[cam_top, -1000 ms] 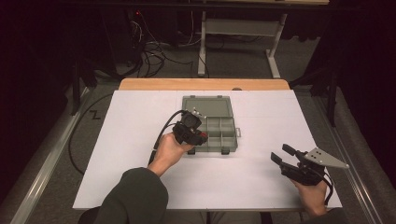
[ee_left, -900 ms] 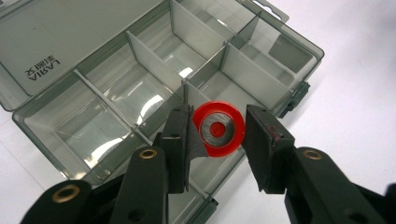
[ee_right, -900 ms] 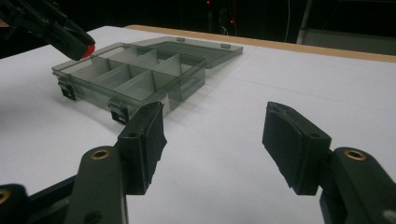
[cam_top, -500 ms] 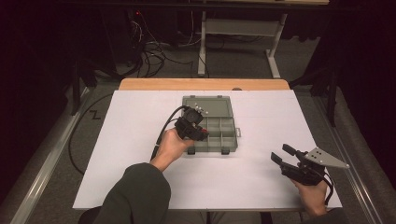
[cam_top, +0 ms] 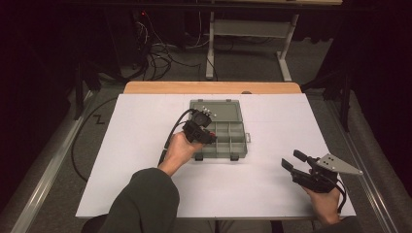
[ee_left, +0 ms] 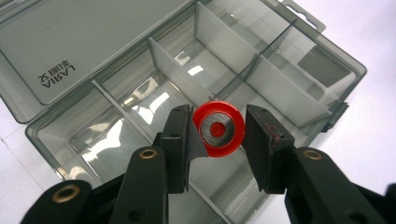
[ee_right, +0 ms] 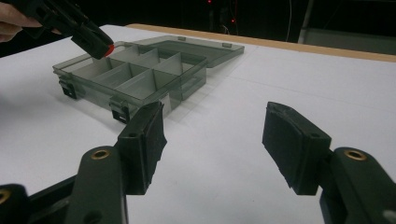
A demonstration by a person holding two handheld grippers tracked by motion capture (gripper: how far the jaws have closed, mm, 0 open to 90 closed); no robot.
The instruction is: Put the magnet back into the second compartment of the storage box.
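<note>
A smoky grey compartment box (cam_top: 233,141) lies open on the white table, its lid (cam_top: 218,108) folded back on the far side. My left gripper (cam_top: 206,137) hovers over the box's near-left compartments, pointing down. In the left gripper view its pads (ee_left: 183,140) are shut on a small red ring with a silvery centre (ee_left: 218,129), held above the dividers of the box (ee_left: 140,98). My right gripper (cam_top: 293,161) rests near the table's front right, open and with nothing between its jaws (ee_right: 215,135). From there I see the box (ee_right: 140,79) and the left gripper's red-tipped jaws (ee_right: 100,44).
The white sheet (cam_top: 121,145) covers the table; a wooden edge (cam_top: 209,87) runs along the far side. A black cable (cam_top: 167,145) trails from the left gripper. Table legs and cables (cam_top: 155,53) stand on the dark floor beyond.
The left gripper has edged slightly farther over the box, still gripping the red ring. The right gripper has stayed put.
</note>
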